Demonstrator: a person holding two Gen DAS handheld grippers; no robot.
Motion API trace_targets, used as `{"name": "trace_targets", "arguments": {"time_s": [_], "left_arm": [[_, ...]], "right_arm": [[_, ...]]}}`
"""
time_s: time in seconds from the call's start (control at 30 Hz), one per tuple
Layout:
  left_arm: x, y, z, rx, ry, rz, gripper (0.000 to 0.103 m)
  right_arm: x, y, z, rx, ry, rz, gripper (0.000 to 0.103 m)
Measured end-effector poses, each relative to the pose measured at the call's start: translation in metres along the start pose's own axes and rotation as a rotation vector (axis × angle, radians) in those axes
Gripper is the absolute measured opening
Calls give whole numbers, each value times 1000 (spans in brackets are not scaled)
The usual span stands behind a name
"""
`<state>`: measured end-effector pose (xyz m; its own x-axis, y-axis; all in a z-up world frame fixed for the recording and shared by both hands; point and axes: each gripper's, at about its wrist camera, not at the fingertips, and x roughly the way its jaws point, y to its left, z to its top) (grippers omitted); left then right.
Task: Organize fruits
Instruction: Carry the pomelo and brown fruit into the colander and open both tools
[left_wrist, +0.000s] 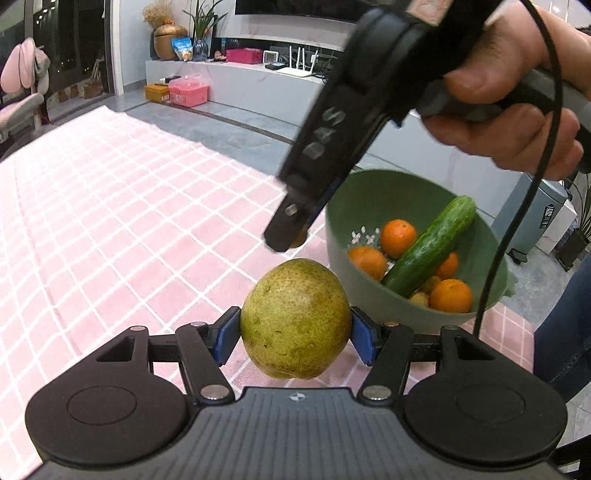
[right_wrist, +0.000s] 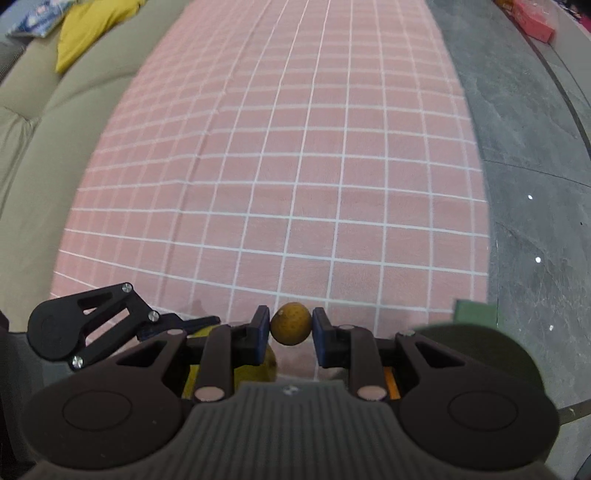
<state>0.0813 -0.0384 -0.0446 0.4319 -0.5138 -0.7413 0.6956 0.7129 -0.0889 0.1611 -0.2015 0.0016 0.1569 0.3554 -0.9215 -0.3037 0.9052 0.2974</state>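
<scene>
My left gripper (left_wrist: 295, 328) is shut on a yellow-green pear (left_wrist: 295, 317) and holds it above the pink checked cloth (left_wrist: 110, 229). Behind it to the right stands a green bowl (left_wrist: 354, 195) holding a cucumber (left_wrist: 430, 245) and several oranges (left_wrist: 398, 238). My right gripper (right_wrist: 290, 326) is shut on a small round brownish-yellow fruit (right_wrist: 290, 324). It also shows in the left wrist view (left_wrist: 286, 236), hanging above the pear. In the right wrist view the pear (right_wrist: 192, 376) and the bowl's rim (right_wrist: 474, 314) sit below the gripper, mostly hidden.
The cloth (right_wrist: 288, 166) covers a long surface with a beige sofa (right_wrist: 44, 147) and a yellow cushion (right_wrist: 92, 26) to one side. Grey floor (right_wrist: 524, 147) lies on the other side. Pink and orange boxes (left_wrist: 188, 90) stand by a white cabinet beyond.
</scene>
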Motion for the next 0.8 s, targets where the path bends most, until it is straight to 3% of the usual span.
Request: {"name": "trace_targets", "arguments": {"time_s": [0.3, 0.4, 0.6, 0.8], "left_arm": [[-20, -47, 29, 41, -39, 7, 71], [-12, -65, 36, 54, -14, 56, 71], [9, -91, 35, 50, 31, 95, 71], [30, -112, 37, 102, 82, 145, 71]], "right_arm": [[-76, -34, -56, 90, -106, 12, 21], [-89, -49, -84, 127, -136, -13, 21], [-82, -87, -137, 256, -151, -15, 21], [-57, -104, -164, 351, -133, 1, 21]]}}
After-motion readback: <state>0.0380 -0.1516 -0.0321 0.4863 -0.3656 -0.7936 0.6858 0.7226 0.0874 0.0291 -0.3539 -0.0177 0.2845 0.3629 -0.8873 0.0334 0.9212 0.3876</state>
